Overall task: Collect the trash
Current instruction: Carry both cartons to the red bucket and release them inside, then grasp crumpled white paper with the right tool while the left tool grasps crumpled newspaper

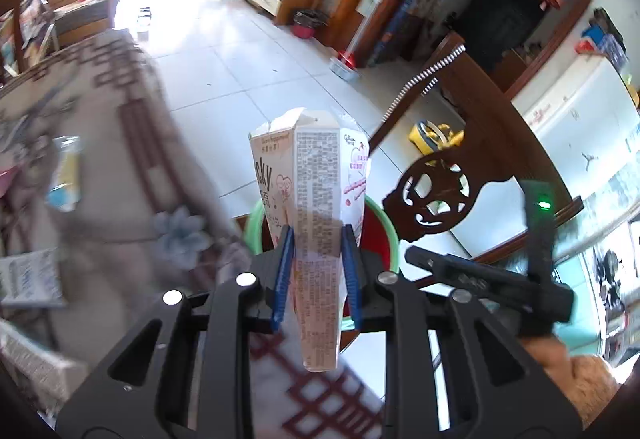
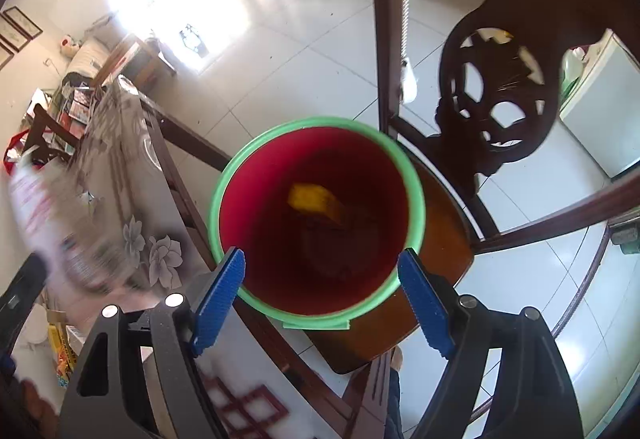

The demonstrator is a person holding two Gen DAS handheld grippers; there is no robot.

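Note:
My left gripper (image 1: 318, 267) is shut on a white and pink snack box (image 1: 316, 199), held upright above the table edge. Behind the box shows the green rim of a red bin (image 1: 386, 235). In the right wrist view the red bin with green rim (image 2: 316, 143) stands on a wooden chair seat, with a yellow piece of trash (image 2: 316, 203) inside. My right gripper (image 2: 322, 279) is open and empty just above the bin's near rim. The snack box shows blurred at far left (image 2: 36, 207).
A table with a flowered cloth (image 1: 100, 159) carries a blue-yellow wrapper (image 1: 66, 175) and papers (image 1: 28, 279). A carved dark wooden chair back (image 2: 496, 99) stands behind the bin. A white fridge (image 1: 576, 111) is at the right. White tiled floor (image 2: 300, 59) lies beyond.

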